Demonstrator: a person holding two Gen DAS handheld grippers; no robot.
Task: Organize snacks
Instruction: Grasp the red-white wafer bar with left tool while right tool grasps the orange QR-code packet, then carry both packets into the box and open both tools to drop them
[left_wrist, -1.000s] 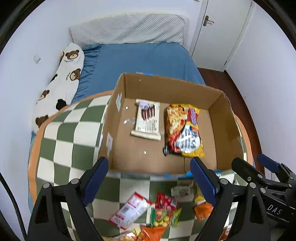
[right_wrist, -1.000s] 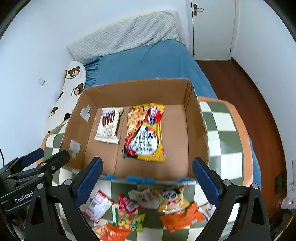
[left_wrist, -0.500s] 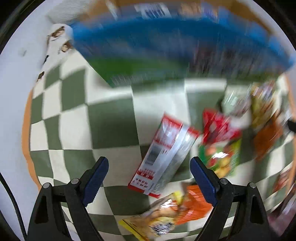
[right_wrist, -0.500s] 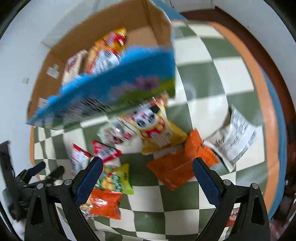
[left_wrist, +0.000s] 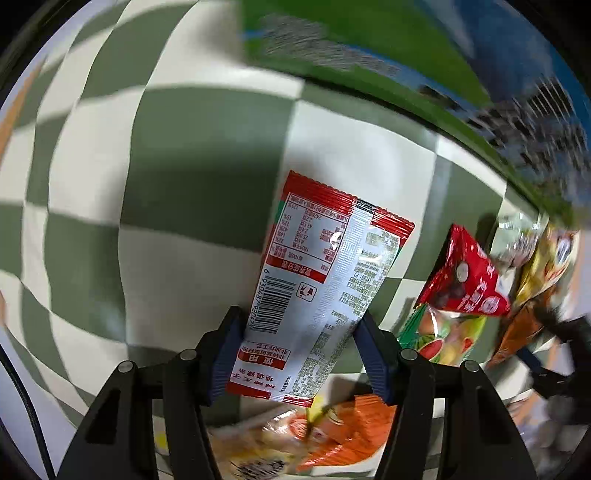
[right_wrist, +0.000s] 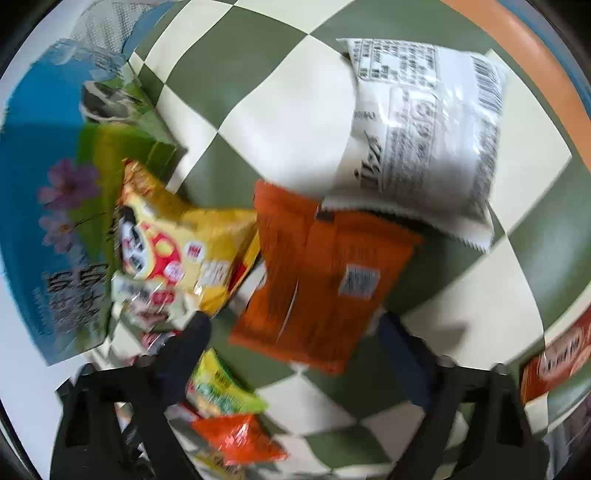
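Left wrist view: we are closing our left gripper (left_wrist: 301, 354) around the red-and-silver packet (left_wrist: 325, 288) on the checkered cloth (left_wrist: 184, 184).

Its blue fingers (left_wrist: 225, 350) are pressing the packet's two long edges, pinching its near end, barcode side up. Just right of that packet, a red pouch (left_wrist: 465, 275) is lying over a fruit-print bag (left_wrist: 447, 336). In the right wrist view, our right gripper (right_wrist: 295, 354) is hanging spread wide around the orange packet (right_wrist: 317, 280), fingers apart from it. Beside the orange packet, a yellow panda bag (right_wrist: 177, 243) is sitting left and a white bag (right_wrist: 424, 136) beyond, touching it.
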